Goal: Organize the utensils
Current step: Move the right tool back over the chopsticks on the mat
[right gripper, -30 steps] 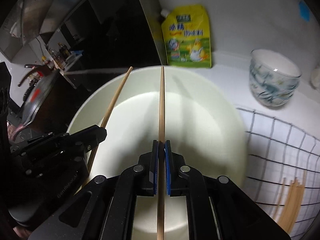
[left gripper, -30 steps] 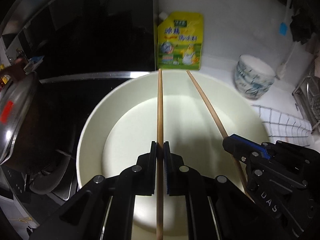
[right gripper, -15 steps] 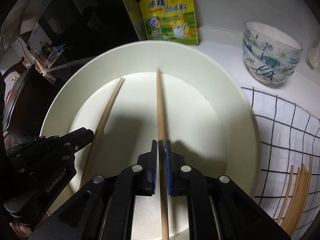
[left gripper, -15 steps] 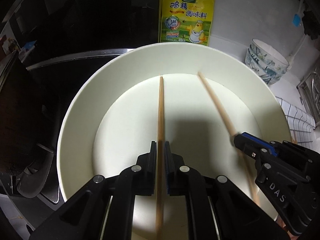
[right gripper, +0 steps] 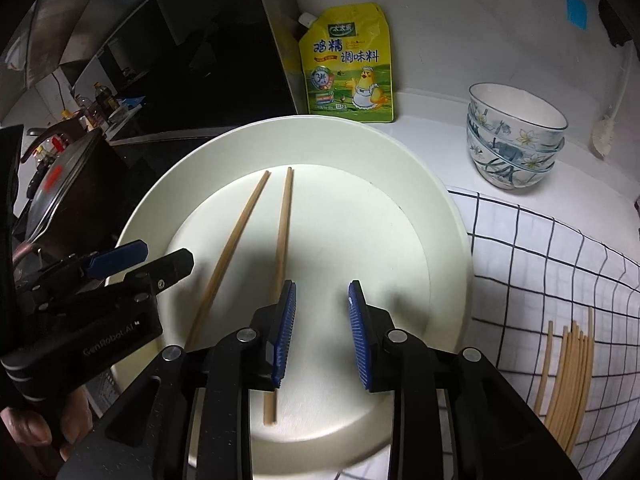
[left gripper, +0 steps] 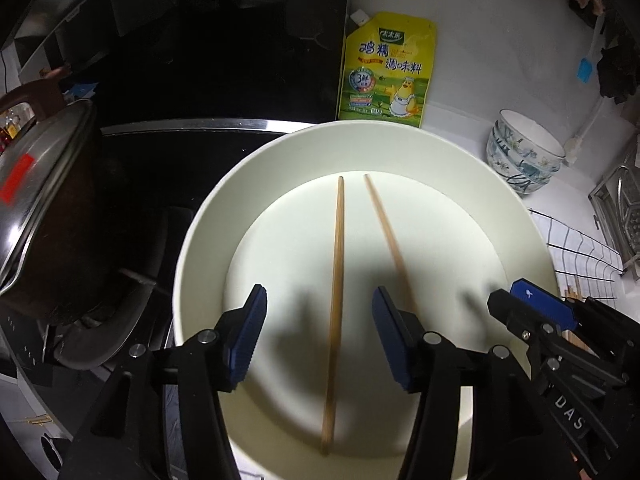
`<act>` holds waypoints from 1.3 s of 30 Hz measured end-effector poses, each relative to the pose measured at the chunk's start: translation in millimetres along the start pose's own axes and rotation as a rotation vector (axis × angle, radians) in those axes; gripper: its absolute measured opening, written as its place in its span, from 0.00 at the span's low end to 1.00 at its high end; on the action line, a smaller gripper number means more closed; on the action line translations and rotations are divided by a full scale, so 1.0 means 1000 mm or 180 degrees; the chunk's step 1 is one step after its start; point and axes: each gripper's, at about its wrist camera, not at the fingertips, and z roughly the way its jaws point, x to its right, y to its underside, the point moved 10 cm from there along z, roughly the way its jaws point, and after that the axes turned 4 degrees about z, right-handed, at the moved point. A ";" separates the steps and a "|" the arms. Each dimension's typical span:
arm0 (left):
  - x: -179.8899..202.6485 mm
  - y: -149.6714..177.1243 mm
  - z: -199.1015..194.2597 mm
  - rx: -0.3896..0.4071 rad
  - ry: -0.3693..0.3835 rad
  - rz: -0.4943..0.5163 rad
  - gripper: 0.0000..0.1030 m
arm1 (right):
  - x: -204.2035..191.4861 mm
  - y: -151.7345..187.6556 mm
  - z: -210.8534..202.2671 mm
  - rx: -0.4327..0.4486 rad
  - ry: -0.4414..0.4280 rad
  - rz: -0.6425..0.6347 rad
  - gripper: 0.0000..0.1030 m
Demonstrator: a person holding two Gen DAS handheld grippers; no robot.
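Here, in the left wrist view, a covered pot point(left gripper: 36, 184) fills the left edge of the frame on a dark stove point(left gripper: 160, 184), and the big white plate point(left gripper: 208, 232) takes up the middle. The left gripper point(left gripper: 318, 344) hangs over the plate's near half with its jaws spread wide and nothing between the pads. One chopstick point(left gripper: 336, 256) lies on the plate directly under that gap, its long axis running straight up the frame, in line with the fingers. The second chopstick point(left gripper: 384, 224) lies just to its right, angled a little so the two far tips sit near each other at upper centre while the near ends spread; its lower part passes behind the left gripper's right finger. In the right wrist view, the right gripper point(right gripper: 322, 336) is likewise open and empty, and that second chopstick runs under its left finger, not centred in the gap. The next fetch looks to be from the bundle of chopsticks point(right gripper: 568, 376) on the checked cloth point(right gripper: 540, 264) at the lower right, nearer the right gripper, lying roughly lengthwise up the frame. The plate rim and the stacked bowls point(right gripper: 516, 144) at upper right are the edges to mind; the cloth between looks open.
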 end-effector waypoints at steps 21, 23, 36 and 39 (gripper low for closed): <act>0.063 0.021 -0.077 0.0311 0.0033 0.0152 0.66 | 0.044 0.036 -0.091 0.0277 0.0067 0.0037 0.38; 0.077 0.022 -0.079 0.0312 0.0062 0.0193 0.66 | 0.056 0.041 -0.099 0.0297 0.0096 0.0057 0.39; 0.178 0.042 -0.080 0.0253 0.0425 0.0435 0.74 | 0.176 0.089 -0.142 0.0281 0.0515 0.0400 0.46; 0.199 0.045 -0.080 0.0252 0.0498 0.0473 0.77 | 0.204 0.101 -0.147 0.0252 0.0600 0.0503 0.49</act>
